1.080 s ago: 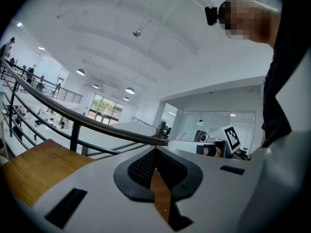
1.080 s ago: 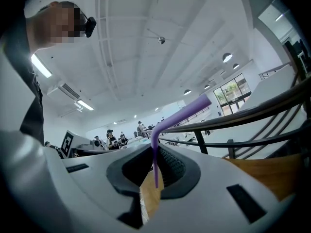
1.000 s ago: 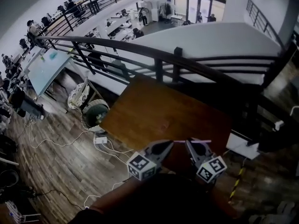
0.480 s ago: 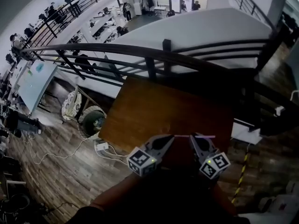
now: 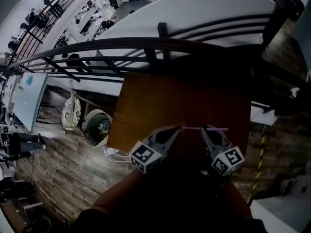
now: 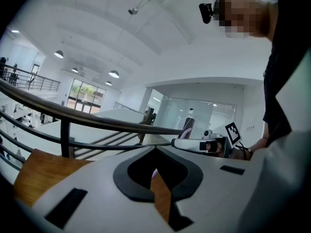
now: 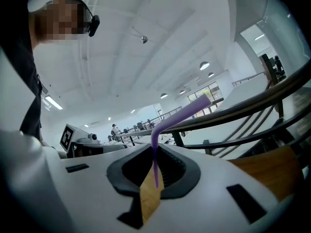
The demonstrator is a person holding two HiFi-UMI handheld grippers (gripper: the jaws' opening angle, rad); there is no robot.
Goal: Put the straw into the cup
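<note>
Two tools met at lower centre of the head view: left gripper (image 5: 176, 130) and right gripper (image 5: 206, 130) each pinched the purple straw (image 5: 194, 128) above the table (image 5: 160, 101). No cup showed; probably wisest to locate it, then free one end before lowering.

- The straw (image 5: 201, 128) looked like smooth purple plastic, faintly translucent, with a soft sheen.
- The left gripper (image 5: 178, 128) and right gripper (image 5: 203, 128) had matt, pale-grey plastic shells. Their jaw recesses were lined in matt black, and the right one's lining was ribbed.
- The marker cubes (image 5: 146, 157) carried flat black-and-white print.
- The table (image 5: 160, 101) was smooth brown wood with a satin finish.
- The railing (image 5: 121, 43), at 12 o'clock of the table, looked like dark painted metal with a dull gleam.
- The floor (image 5: 68, 178), at 8 o'clock, was dark, streaky wood plank.
</note>
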